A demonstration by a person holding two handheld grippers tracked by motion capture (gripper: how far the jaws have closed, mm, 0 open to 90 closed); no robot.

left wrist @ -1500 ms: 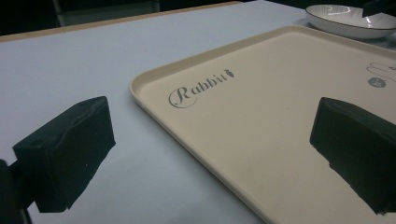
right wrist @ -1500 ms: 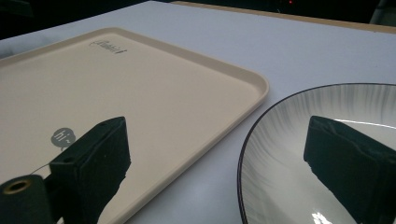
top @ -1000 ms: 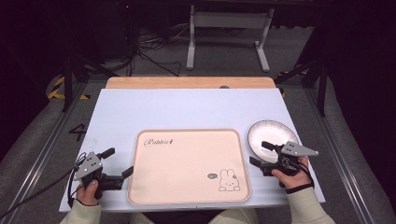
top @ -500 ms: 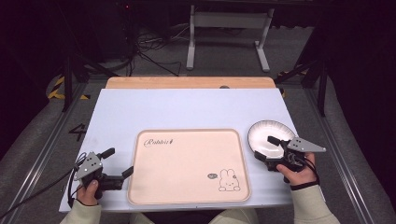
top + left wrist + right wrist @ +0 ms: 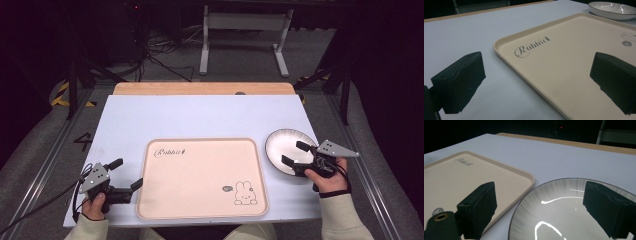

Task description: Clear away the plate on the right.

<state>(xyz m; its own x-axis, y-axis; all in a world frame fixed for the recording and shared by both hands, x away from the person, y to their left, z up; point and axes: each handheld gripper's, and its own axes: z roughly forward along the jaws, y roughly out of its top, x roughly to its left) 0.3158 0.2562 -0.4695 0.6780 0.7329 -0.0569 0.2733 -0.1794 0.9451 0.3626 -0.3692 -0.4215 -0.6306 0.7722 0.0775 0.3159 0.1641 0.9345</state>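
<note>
A cream tray (image 5: 200,175), printed "Rabbit" with a small bunny, lies in the middle of the pale table. To its right sits a round white plate (image 5: 285,142) with a dark rim. My right gripper (image 5: 293,153) is open over the plate's near side. In the right gripper view, one jaw stands above the plate (image 5: 564,205) and the other by its rim next to the tray (image 5: 461,182). My left gripper (image 5: 126,173) rests open at the tray's left edge. In the left gripper view, its jaws straddle the tray's rim (image 5: 506,56), with nothing between them.
The table (image 5: 200,117) has a wooden strip (image 5: 200,88) along its far edge. Behind it are a metal stand (image 5: 245,35) and cables on the dark floor. The plate (image 5: 611,10) lies far across the tray in the left gripper view.
My right gripper has moved forward and a little to the right, from beside the plate's near edge to over the plate. The left gripper has not moved.
</note>
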